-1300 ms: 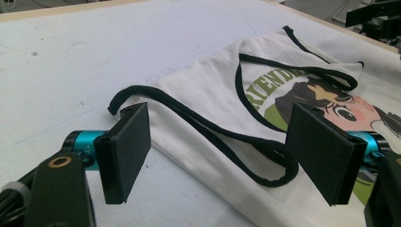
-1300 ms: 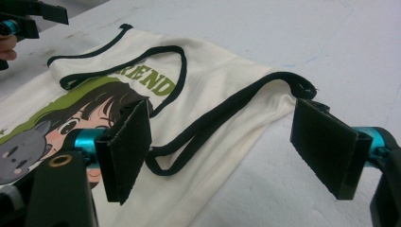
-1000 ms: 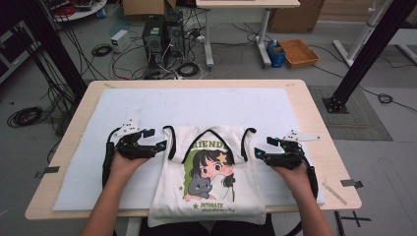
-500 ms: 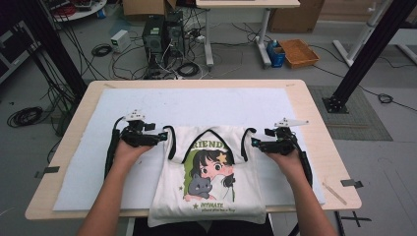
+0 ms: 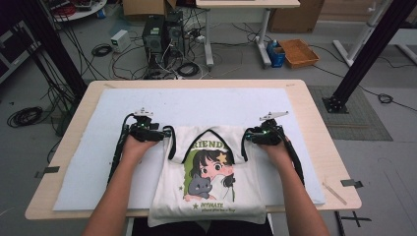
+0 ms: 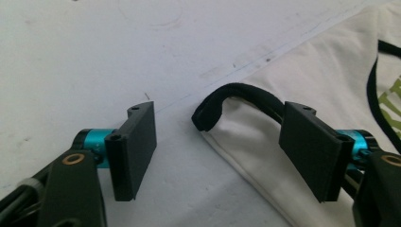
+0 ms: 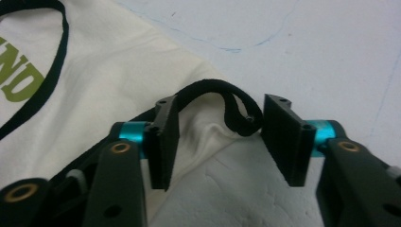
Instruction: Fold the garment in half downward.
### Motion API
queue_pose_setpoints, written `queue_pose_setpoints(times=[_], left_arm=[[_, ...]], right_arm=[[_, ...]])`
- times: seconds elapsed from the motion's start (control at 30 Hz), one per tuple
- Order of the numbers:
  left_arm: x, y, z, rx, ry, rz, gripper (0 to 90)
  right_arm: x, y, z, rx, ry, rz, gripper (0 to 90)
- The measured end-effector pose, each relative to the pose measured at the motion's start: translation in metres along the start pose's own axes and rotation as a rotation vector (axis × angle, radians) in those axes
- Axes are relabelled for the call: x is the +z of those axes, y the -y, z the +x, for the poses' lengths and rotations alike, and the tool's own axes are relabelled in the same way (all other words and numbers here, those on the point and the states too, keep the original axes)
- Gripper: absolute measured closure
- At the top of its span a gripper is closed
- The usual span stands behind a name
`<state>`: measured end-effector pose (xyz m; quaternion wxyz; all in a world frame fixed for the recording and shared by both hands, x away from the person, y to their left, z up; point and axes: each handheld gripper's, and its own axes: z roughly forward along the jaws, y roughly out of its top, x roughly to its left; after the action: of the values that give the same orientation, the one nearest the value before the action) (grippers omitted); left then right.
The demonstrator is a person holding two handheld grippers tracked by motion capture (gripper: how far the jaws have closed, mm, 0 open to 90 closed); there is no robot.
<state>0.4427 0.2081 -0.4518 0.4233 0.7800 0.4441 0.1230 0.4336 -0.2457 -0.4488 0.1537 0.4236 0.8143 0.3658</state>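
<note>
High view: both open grippers, left gripper (image 5: 166,133) and right gripper (image 5: 248,137), at white shirt (image 5: 209,184) shoulders.

Both forearms enter from the bottom edge, angled up toward mid-frame. Left hand (image 5: 134,146) at centre-left holds the left gripper (image 5: 164,133), jaws pointing right, spread wide apart. Right hand (image 5: 276,147) at centre-right holds the right gripper (image 5: 248,137), jaws pointing left, parted with a narrower gap. Cables trail back along both forearms toward the lower frame.
</note>
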Motion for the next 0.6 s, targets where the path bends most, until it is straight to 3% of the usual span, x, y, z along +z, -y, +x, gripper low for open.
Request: queue_pose_setpoints(times=[0.07,0.13,0.23,0.27,0.33,0.4,0.6], left_arm=[[0.000,-0.003,-0.002,0.014,-0.043,0.025,34.9],[0.002,-0.004,-0.005,0.033,-0.060,0.029,41.2],[0.003,-0.005,-0.009,0.090,-0.126,0.042,53.3],[0.003,-0.004,-0.010,0.092,-0.129,0.034,57.2],[0.003,-0.003,-0.008,0.088,-0.111,0.019,73.1],[0.002,-0.002,-0.007,0.085,-0.111,0.006,79.8],[-0.007,-0.001,0.003,0.068,-0.091,-0.031,84.0]], right_arm=[[-0.001,0.001,0.001,-0.015,0.002,-0.005,65.1],[-0.002,0.001,0.003,-0.022,-0.008,-0.004,74.3],[-0.002,0.001,0.005,-0.032,-0.020,-0.005,80.1],[-0.002,0.001,0.005,-0.036,-0.021,-0.005,80.9],[-0.002,0.001,0.005,-0.036,-0.021,-0.004,82.0],[-0.004,0.001,0.004,-0.044,-0.012,-0.002,82.8],[-0.012,0.000,-0.003,-0.050,0.008,-0.012,83.4]])
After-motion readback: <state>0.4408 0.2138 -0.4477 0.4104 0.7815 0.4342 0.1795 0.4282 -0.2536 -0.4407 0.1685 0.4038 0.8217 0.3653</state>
